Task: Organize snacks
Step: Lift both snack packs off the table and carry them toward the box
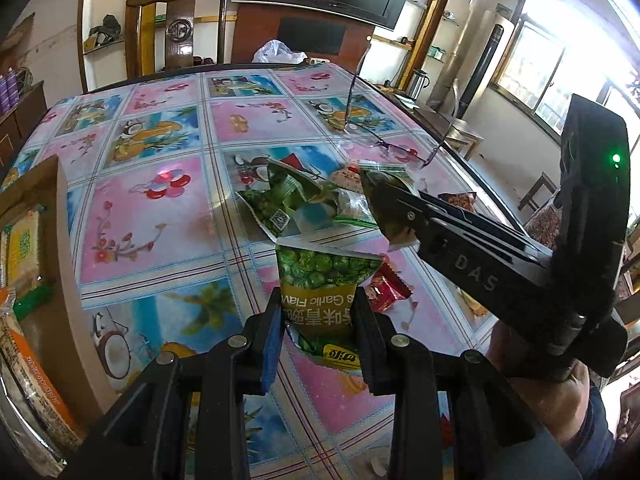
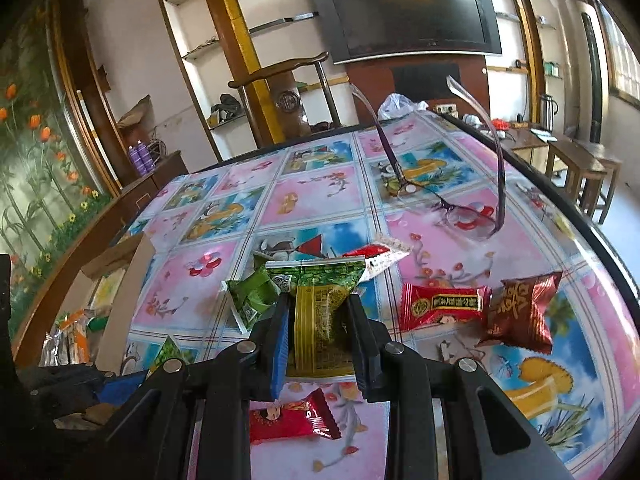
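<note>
Fingers [image 1: 276, 332] on my left gripper [image 1: 320, 330] are nearly closed and pinch a green pea packet [image 1: 320, 280] by its lower half. From the left wrist camera I see that packet upside down, lifted clear of the desk [image 1: 160, 208] with its patterned cloth. Just beyond it, more green packets [image 1: 288, 200] lie in a loose heap on the desk. My right gripper [image 1: 384, 188] reaches in from the right, its fingers nipped on a second green packet [image 1: 394, 174] above that heap. 1 red sweet [image 1: 386, 288] lies on the cloth just right of the held packet. At the left edge a cardboard box [image 1: 52, 216] holds several wrapped snacks [image 1: 24, 240]. A pair of glasses [image 1: 396, 148] rests further back on the desk.

From the right wrist camera, my right gripper [image 2: 320, 328] is likewise almost closed, its fingers [image 2: 280, 332] pressing on a green and yellow packet [image 2: 316, 312] held above the desk [image 2: 300, 200]. Other green packets [image 2: 252, 296] sit just left of it. 2 red sweets [image 2: 444, 306] and [image 2: 524, 312] lie side by side to the right, a third red sweet [image 2: 292, 420] below the fingers. The box [image 2: 124, 280] stands at the left, and the glasses [image 2: 452, 208] rest beyond.
</note>
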{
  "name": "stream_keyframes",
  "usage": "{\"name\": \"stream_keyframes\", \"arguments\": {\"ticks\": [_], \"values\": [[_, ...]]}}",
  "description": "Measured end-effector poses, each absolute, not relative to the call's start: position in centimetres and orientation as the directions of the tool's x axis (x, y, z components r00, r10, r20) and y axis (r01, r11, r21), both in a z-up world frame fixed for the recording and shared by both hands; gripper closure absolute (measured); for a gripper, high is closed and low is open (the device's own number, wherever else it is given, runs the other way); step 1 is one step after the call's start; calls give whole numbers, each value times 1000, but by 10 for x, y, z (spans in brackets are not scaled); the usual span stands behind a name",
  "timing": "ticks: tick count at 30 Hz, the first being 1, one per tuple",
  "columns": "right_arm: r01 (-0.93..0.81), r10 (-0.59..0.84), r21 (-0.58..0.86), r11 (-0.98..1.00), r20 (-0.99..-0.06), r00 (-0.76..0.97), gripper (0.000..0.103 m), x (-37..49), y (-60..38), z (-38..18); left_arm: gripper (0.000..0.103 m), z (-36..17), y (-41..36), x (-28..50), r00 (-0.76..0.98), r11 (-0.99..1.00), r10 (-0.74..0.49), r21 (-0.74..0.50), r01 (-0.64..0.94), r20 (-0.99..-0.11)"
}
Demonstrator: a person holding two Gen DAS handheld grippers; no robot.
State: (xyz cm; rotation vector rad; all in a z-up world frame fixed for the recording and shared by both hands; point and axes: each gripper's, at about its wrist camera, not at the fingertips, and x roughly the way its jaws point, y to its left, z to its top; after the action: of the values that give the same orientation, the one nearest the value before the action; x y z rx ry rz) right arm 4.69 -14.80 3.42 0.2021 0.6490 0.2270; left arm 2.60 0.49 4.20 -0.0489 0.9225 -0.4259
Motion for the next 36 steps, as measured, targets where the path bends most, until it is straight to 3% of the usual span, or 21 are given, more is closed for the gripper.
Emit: {"name": "stream_keyframes", "arguments": {"ticks": [23,36], "values": [[-125,244,235,964,-593,768,75,40,-145,28,72,45,5,24,531,911,-390,-231,343,-752],[-129,287,300,945,-577,764,74,3,-136,43,72,64,31,21,578,911,-408,-271,312,-706]]}}
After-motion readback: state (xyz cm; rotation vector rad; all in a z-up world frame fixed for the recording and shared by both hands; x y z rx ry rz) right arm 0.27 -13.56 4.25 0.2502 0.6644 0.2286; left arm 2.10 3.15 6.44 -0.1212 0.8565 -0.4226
